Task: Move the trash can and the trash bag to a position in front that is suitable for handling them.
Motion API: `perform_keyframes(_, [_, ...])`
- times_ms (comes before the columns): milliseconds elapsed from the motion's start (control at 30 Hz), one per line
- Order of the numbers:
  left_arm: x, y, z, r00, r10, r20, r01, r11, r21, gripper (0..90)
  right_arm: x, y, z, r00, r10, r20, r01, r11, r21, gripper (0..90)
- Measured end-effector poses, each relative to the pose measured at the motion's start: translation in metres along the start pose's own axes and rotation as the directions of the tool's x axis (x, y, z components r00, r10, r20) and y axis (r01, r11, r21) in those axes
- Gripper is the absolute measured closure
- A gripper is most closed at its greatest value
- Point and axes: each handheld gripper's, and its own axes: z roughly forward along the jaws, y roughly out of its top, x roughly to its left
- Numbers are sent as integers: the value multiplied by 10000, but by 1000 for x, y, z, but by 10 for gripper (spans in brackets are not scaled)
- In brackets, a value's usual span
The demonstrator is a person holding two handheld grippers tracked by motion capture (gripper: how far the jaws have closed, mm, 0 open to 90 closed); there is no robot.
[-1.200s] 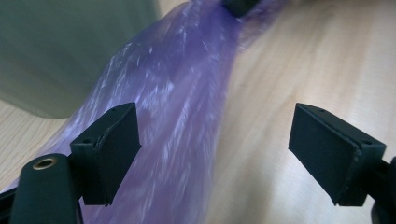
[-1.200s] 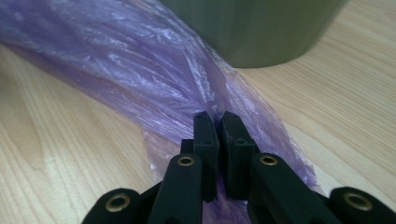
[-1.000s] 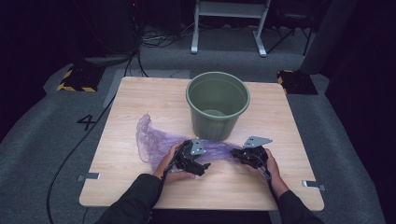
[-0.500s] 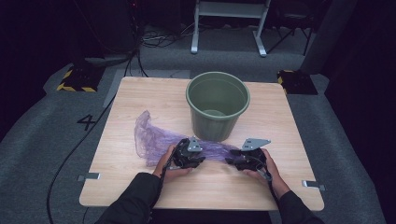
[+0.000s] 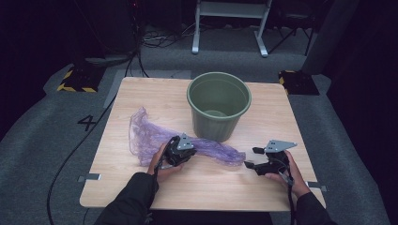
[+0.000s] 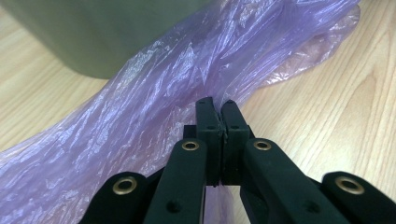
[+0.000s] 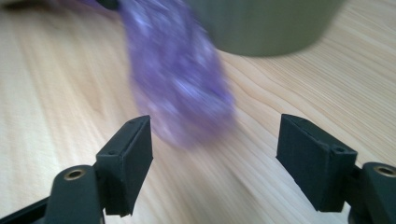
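A crumpled purple plastic bag (image 5: pixel 155 138) lies stretched across the wooden table (image 5: pixel 141 93) in front of a green bucket (image 5: pixel 218 104). My left gripper (image 5: pixel 184 152) sits on the bag's middle and is shut on a fold of the film (image 6: pixel 205 79), jaws pressed together. To the right, my right gripper (image 5: pixel 249 158) stands open just off the bag's right end (image 5: pixel 232 158). In the right gripper view the bag's tip (image 7: pixel 180 88) lies ahead of the wide gap between the jaws, with the bucket (image 7: pixel 261 25) behind it.
The bucket stands upright at the table's middle back and looks empty. Bare wood lies along the front edge and on the right side. Cables and a metal stand (image 5: pixel 230 18) are on the dark floor beyond the table.
My right gripper has moved right, away from the bag's end, and now stands open. The bag is drawn out longer to the right. My left gripper stays shut on the bag.
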Motion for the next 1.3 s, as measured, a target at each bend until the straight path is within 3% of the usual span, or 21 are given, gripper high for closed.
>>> perform_keyframes(100, [7,-5,-8,9996,-278,-100,276,9995,-134,890,-11,-8,-4,9983,248,525,-255,9996,127,277])
perform_keyframes(167, [10,-7,-13,9991,-365,-238,360,9992,-196,890,-18,-12,-6,9963,583,624,-585,9983,3,280])
perform_keyframes(267, [14,-10,-19,9982,-480,-369,469,9985,-290,891,-29,-17,-7,9885,1171,961,-1167,9931,-105,264])
perform_keyframes(467, [23,-16,-33,9948,-785,-651,751,9957,-534,891,-41,-19,-3,9790,1543,1329,-1564,9877,58,243])
perform_keyframes(833, [34,-25,-58,9854,-1447,-896,1320,9821,-1342,892,-43,-19,10,9795,1407,1442,-1496,9873,527,247])
perform_keyframes(1033, [37,-25,-64,9840,-1534,-904,1370,9766,-1656,892,-41,-19,13,9772,1337,1650,-1428,9887,447,241])
perform_keyframes(1100, [38,-25,-65,9830,-1588,-925,1410,9746,-1742,892,-38,-19,16,9755,1053,1931,-1165,9920,478,233])
perform_keyframes(1300, [38,-24,-69,9825,-1563,-1018,1352,9726,-1889,893,-37,-18,17,9768,1058,1861,-1171,9918,504,225])
